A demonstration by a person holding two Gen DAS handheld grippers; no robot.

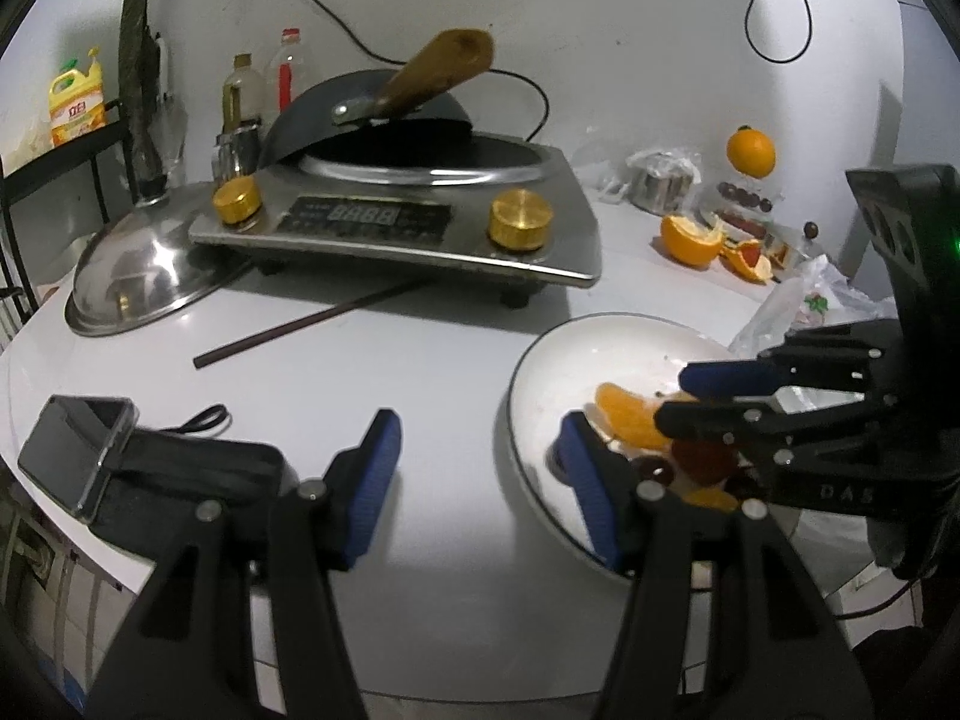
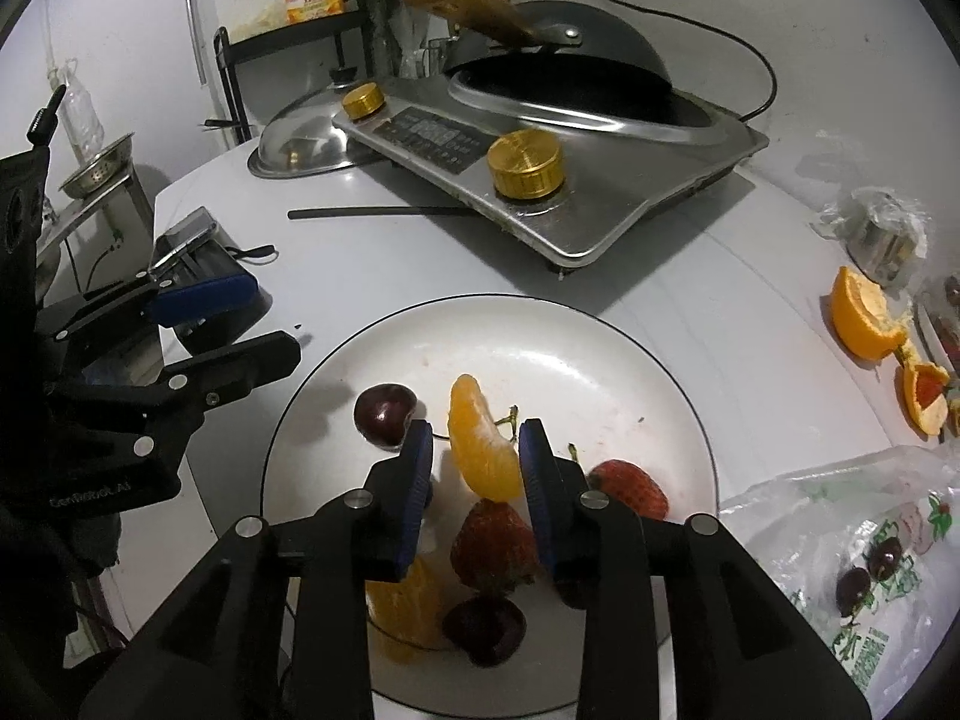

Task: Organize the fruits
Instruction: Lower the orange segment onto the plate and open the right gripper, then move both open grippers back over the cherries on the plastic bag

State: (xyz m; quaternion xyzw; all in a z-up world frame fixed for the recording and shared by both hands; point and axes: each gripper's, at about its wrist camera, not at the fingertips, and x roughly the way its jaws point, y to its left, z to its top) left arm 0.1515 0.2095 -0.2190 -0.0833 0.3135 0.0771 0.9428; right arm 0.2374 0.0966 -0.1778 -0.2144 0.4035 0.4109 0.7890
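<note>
White plate [image 2: 600, 348]: orange segment [image 2: 483, 450] between right gripper [image 2: 477, 468] parted jaws, untouched.

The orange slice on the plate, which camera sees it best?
The right wrist view. There the orange slice lies in plain sight on the white plate, between the open fingers of the right gripper. In the left wrist view the orange slice is smaller and partly hidden behind the right gripper.

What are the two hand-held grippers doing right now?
Left hand-held gripper: open, holding nothing, beside the plate.
Right hand-held gripper: open over the plate, orange slice between its pads, not pinched.
</note>
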